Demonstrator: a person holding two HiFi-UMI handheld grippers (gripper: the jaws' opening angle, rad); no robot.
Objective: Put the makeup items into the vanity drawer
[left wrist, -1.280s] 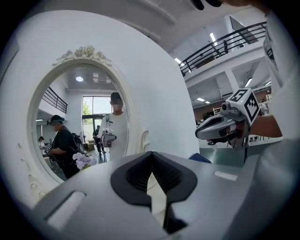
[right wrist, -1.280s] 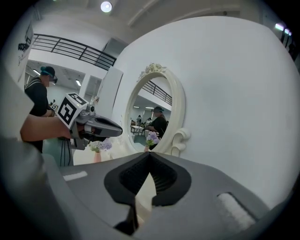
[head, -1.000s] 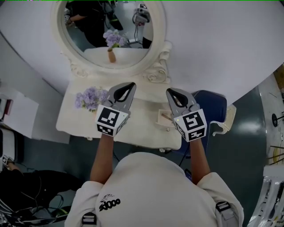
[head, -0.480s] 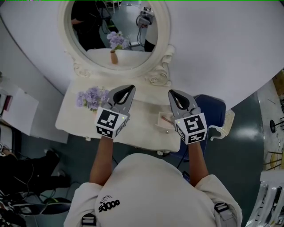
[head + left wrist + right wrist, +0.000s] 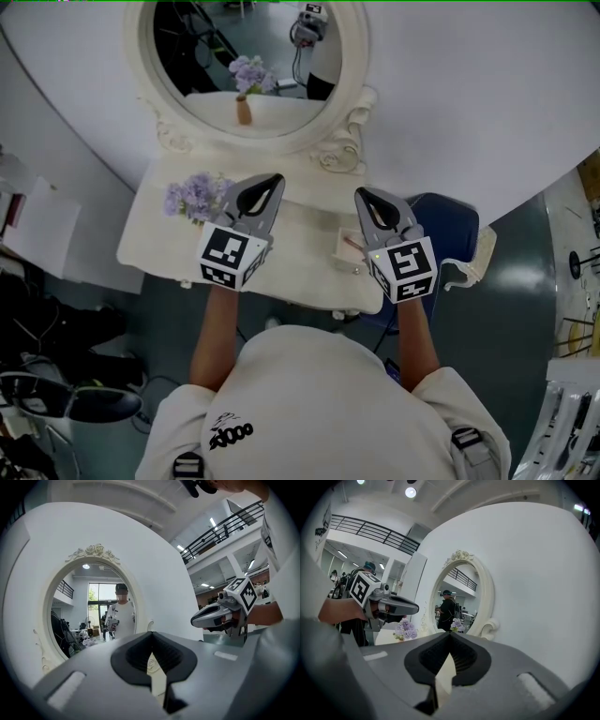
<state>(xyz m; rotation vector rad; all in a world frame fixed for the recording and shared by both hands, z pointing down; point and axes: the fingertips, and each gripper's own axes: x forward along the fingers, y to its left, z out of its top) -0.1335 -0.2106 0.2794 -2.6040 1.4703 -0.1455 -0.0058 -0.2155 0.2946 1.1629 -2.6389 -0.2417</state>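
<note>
Your left gripper and right gripper hover side by side over the vanity top. Each has its jaws closed tip to tip, with nothing between them.

The drawer stands open just left of the right gripper. A thin pinkish item, probably makeup, lies inside. No loose makeup shows on the top, so the task looks nearly done; closing the drawer may be all that remains.

The top is white, with purple flowers at its left rear. Behind it are an oval mirror and a curved white wall. A blue seat stands at right, on a grey floor.
</note>
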